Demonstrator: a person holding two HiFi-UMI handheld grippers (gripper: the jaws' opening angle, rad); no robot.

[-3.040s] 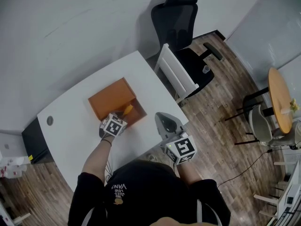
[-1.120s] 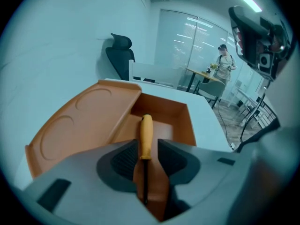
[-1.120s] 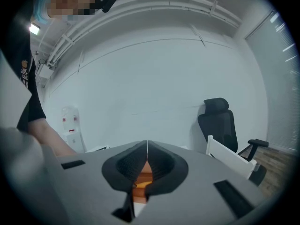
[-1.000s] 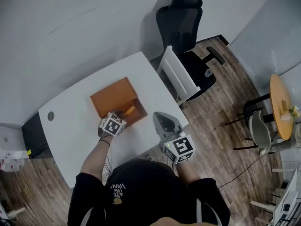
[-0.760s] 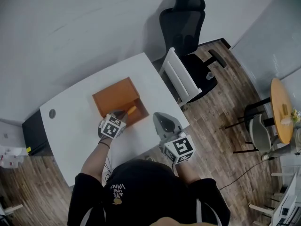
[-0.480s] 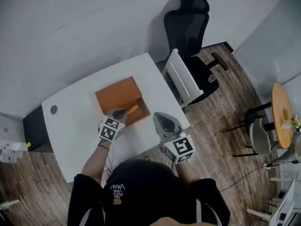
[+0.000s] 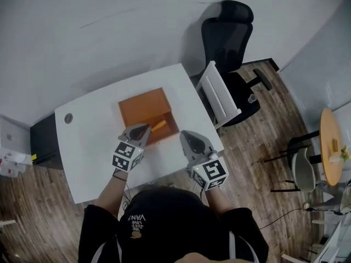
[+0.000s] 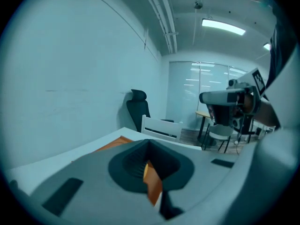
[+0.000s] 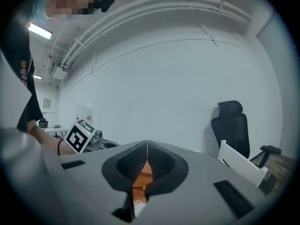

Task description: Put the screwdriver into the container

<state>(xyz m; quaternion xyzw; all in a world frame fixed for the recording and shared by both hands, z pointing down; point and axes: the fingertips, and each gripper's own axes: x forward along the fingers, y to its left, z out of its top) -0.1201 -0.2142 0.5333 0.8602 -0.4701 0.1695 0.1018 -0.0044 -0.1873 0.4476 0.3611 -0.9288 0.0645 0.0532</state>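
Lying slantwise, orange-handled screwdriver [image 7: 159, 126]

The person holds both arms forward from the torso with elbows bent. The left hand-held gripper [image 7: 141, 129] points forward and slightly to the right, its marker cube [image 7: 126, 155] facing up above the bare left forearm [image 7: 112, 182]. Its jaws are closing fully together with nothing between them. The right hand-held gripper [image 7: 190, 135] is alongside but apart from it, pointing forward, with jaws pressed together and empty.
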